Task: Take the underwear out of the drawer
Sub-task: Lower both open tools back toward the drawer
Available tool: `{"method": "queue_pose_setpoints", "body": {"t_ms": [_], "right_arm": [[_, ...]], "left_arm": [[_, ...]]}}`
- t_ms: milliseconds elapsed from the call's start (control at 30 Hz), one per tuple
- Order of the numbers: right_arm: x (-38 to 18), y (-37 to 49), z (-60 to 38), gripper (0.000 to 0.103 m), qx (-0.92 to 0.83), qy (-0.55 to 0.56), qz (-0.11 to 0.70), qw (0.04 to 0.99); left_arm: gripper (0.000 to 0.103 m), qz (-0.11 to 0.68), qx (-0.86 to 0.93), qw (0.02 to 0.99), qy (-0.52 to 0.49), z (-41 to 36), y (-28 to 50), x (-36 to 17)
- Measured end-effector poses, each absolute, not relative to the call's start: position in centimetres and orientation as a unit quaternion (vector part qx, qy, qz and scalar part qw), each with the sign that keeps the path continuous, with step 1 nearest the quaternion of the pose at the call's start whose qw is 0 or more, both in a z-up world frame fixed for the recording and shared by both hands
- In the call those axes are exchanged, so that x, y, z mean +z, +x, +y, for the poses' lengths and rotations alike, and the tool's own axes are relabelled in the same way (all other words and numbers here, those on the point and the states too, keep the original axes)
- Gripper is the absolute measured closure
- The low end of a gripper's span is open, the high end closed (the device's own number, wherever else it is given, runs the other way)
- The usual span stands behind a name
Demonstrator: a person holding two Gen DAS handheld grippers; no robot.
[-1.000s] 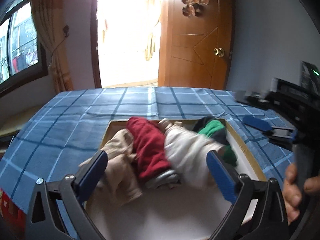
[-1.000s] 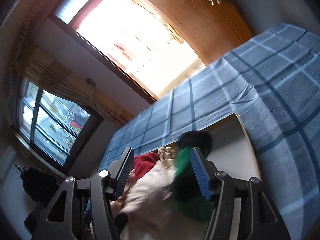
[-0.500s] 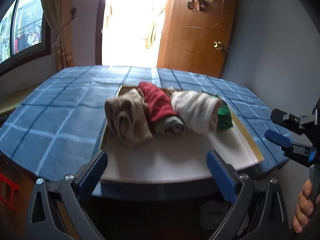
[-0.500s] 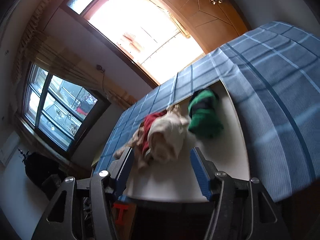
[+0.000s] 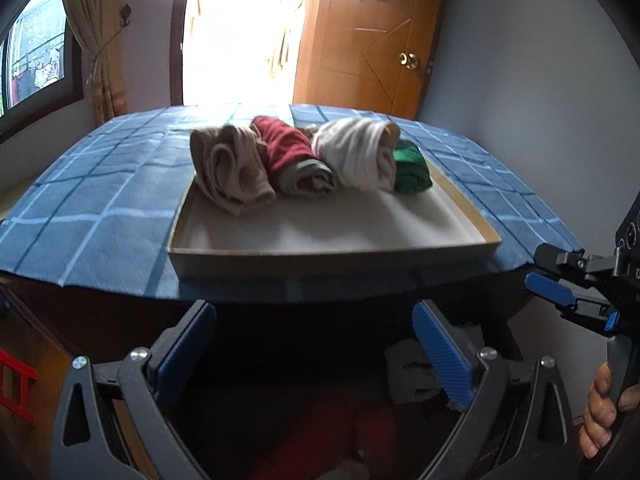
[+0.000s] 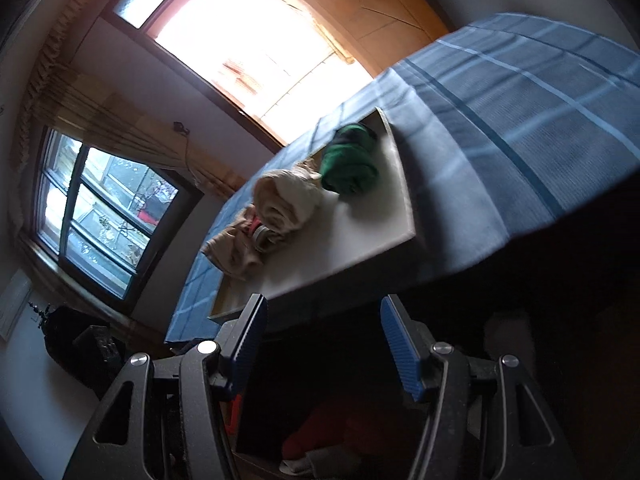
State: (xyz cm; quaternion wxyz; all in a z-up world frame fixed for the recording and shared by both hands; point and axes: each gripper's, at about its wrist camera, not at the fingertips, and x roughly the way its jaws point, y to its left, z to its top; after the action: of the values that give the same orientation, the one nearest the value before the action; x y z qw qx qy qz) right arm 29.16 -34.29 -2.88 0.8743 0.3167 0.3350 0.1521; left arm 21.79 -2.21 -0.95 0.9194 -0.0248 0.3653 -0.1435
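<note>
Four rolled pieces of underwear already lie in the shallow white cardboard tray (image 5: 332, 236) on the bench covered with a blue checked cloth (image 5: 100, 184): a beige roll (image 5: 230, 168) at the tray's 10 o'clock, a dark red roll with a grey band (image 5: 294, 156) touching it, a cream-white roll (image 5: 358, 156) next along, and a green roll (image 5: 410, 170) at 2 o'clock. More seems to be left: below the bench edge, in the dark open drawer (image 5: 304, 360), a red garment (image 5: 340, 436) and a pale one (image 5: 412, 372) show dimly, so the task looks partly done, with further pieces to fetch. The left gripper (image 5: 314, 348) tilts downward toward the drawer's shadowed opening, its blue-padded jaws apart with nothing between them. The right gripper (image 6: 324, 340) points the same way, rolled so that the room leans in its view, its jaws likewise apart and empty above a red bundle (image 6: 320, 432) in the drawer. In the left wrist view, a hand (image 5: 604, 408) grips the right tool's handle at 4 o'clock. Neither gripper touches any garment.
</note>
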Motion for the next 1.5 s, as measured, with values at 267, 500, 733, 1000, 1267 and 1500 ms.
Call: {"method": "queue_pose_setpoints", "body": {"t_ms": [267, 500, 733, 1000, 1267, 1500], "right_arm": [[-5.0, 27.4, -35.2, 0.041, 0.139, 0.324, 0.35, 0.868], [-6.5, 25.3, -35.7, 0.041, 0.151, 0.341, 0.381, 0.846], [-6.9, 22.3, -37.2, 0.041, 0.13, 0.319, 0.411, 0.844], [-8.6, 21.1, -38.2, 0.041, 0.086, 0.304, 0.42, 0.851], [-10.6, 22.5, -37.9, 0.041, 0.07, 0.291, 0.433, 0.85], [-11.8, 23.7, -36.3, 0.041, 0.087, 0.279, 0.45, 0.844]], "left_arm": [[0.002, 0.393, -0.148, 0.907, -0.017, -2.5, 20.7, -3.2], [0.003, 0.421, -0.133, 0.897, -0.007, -1.5, 20.1, -5.2], [0.002, 0.444, -0.125, 0.887, 0.017, -0.8, 19.3, -6.3], [0.003, 0.464, -0.119, 0.877, 0.041, -0.7, 18.7, -8.0], [0.003, 0.483, -0.111, 0.868, 0.037, -0.2, 19.5, -9.5], [0.003, 0.499, -0.108, 0.859, 0.034, 0.4, 20.3, -10.6]]}}
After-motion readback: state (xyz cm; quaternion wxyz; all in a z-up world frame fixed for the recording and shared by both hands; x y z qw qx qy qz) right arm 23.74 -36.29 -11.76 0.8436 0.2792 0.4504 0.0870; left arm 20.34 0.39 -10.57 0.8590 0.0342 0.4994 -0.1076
